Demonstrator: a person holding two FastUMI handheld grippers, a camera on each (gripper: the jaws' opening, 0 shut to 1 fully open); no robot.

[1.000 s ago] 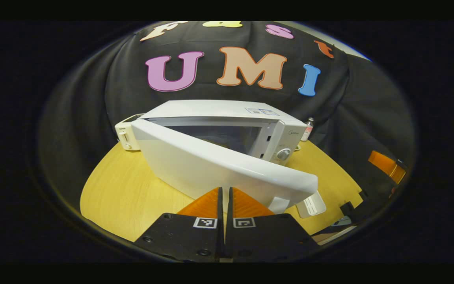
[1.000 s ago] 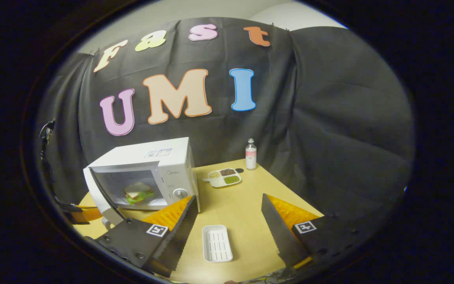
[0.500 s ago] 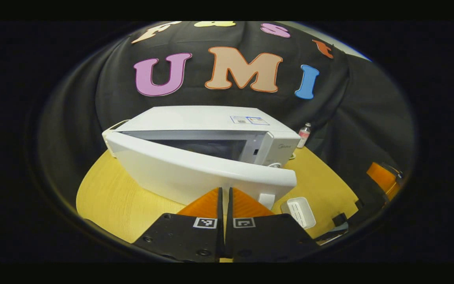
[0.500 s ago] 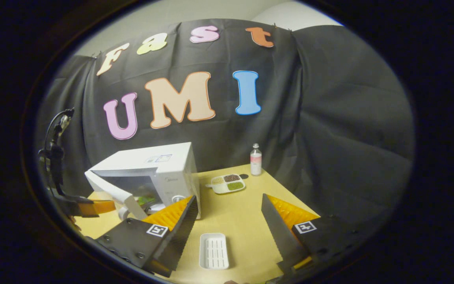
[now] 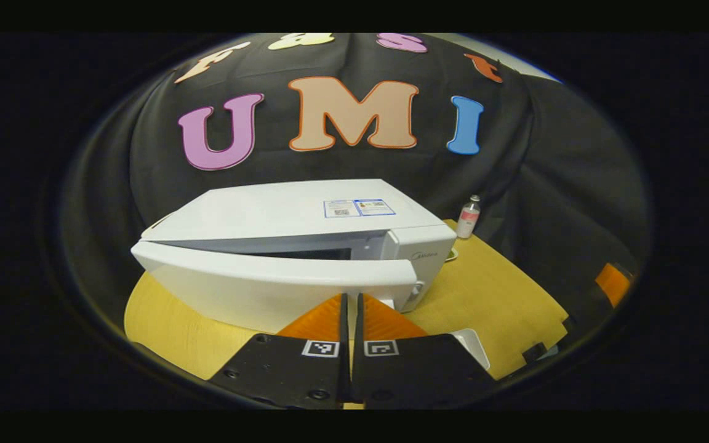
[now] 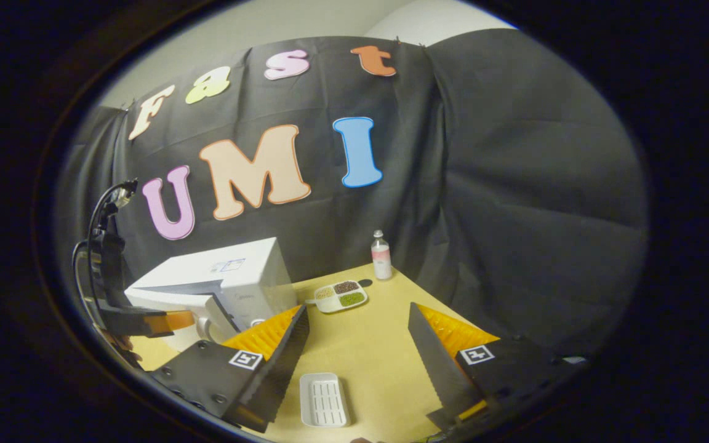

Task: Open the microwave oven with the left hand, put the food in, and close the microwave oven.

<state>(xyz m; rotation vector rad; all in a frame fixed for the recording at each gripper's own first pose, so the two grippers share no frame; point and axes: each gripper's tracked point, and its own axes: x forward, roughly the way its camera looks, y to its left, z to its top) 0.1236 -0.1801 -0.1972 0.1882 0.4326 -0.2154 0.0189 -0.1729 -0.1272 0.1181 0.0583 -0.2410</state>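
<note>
Door: the microwave door (image 5: 268, 280) is almost shut now. A second ago it stood wide open, and half a second ago it was about half way. Only a thin dark gap is left along its top edge.

Left gripper: the left gripper (image 5: 351, 307) has its two fingers clenched tight together with nothing between them. Its tips are right up against the front of the door, low down, so it looks like it is pushing, not pulling. In the right gripper view you can see the same gripper (image 6: 167, 321) by the door from the side.

Right gripper: the right gripper (image 6: 357, 335) hangs over the table (image 6: 379, 344) with its fingers spread wide apart. It holds nothing.

Food: a second ago the food could be seen on the floor inside the microwave (image 5: 305, 212). Now the door hides it (so I think it is inside, but I cannot see it).

White tray: the white tray (image 6: 324, 399) lies on the table below the right gripper, with nothing in it.

Other things: a small dish (image 6: 339, 296) with three kinds of beans sits beside the microwave, and a little bottle (image 6: 381, 256) stands behind it near the wall.

What this means: opening and putting the food in look done. Only the last bit of closing is left.

Next: I think one more small push should shut the door all the way.

Watch out: a hard push could slide the whole microwave back on the table.
</note>
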